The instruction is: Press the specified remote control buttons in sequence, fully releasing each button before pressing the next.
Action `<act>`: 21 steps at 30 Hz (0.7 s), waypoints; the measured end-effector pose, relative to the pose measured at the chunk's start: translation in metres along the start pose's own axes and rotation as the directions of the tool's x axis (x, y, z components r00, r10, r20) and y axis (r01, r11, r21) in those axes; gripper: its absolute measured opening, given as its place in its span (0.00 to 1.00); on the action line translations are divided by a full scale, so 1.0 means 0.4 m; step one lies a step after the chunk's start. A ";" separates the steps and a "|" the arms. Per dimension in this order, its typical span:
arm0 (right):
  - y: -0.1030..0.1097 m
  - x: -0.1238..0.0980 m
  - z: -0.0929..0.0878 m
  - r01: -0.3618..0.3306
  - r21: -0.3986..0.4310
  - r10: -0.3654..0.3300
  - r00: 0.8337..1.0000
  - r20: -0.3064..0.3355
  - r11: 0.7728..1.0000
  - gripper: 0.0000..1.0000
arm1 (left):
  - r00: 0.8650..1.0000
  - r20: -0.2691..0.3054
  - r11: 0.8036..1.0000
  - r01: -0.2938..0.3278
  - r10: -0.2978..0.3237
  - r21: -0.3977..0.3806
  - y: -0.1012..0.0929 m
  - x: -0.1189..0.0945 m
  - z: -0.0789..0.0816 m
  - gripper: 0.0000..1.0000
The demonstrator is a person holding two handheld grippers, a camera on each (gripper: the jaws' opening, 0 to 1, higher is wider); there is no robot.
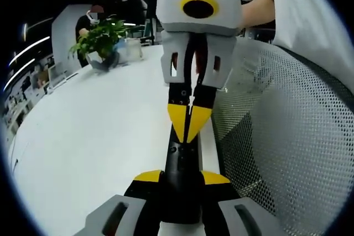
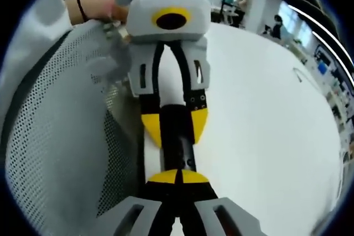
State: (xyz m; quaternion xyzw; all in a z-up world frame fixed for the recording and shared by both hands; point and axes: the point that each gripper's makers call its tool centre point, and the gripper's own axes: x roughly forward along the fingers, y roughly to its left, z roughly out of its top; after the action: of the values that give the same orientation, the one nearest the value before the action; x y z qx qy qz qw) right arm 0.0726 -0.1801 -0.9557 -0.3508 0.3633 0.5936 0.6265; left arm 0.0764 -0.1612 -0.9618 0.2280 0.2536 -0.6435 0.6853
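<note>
At the near edge of the white table (image 1: 99, 136), the left gripper (image 1: 182, 183) clamps the slim black remote control (image 1: 182, 161), while the right gripper's closed yellow tips press down on it. Open tabletop lies left; a mesh chair (image 1: 276, 136) stands right. No lettering is legible.

From the right gripper view, the right gripper (image 2: 178, 176) shows its jaws together on the remote (image 2: 177, 147), which the left gripper straddles.

We see the remote control (image 1: 181, 178) lying along the table (image 1: 99, 147) edge, with a mesh chair back (image 1: 282, 136) just beside it. The 2 grippers face each other over the remote, the left gripper (image 1: 181, 183) at one end and the right gripper (image 2: 178, 176) at the other. A potted plant (image 1: 102, 40) stands far back on the table.
</note>
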 end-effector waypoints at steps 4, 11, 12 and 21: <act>0.002 -0.003 -0.005 0.002 -0.009 -0.002 1.000 0.006 1.000 0.00 | 1.000 0.000 1.000 0.000 0.000 0.000 0.000 0.000 0.000 0.25; -0.002 -0.010 -0.008 -0.022 0.010 0.022 1.000 0.022 1.000 0.00 | 1.000 0.002 1.000 0.001 -0.001 -0.002 0.000 0.000 0.000 0.25; -0.005 -0.011 -0.012 -0.022 0.016 0.021 1.000 0.017 1.000 0.00 | 1.000 0.001 1.000 0.001 -0.001 0.000 0.000 -0.001 0.000 0.25; -0.005 -0.013 -0.029 -0.007 0.012 0.007 1.000 -0.017 1.000 0.00 | 1.000 -0.001 1.000 0.000 0.000 -0.001 0.000 -0.001 -0.001 0.25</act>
State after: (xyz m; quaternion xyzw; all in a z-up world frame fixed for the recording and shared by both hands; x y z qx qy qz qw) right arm 0.0741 -0.1926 -0.9568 -0.3509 0.3736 0.5906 0.6233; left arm 0.0762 -0.1606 -0.9616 0.2279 0.2542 -0.6434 0.6852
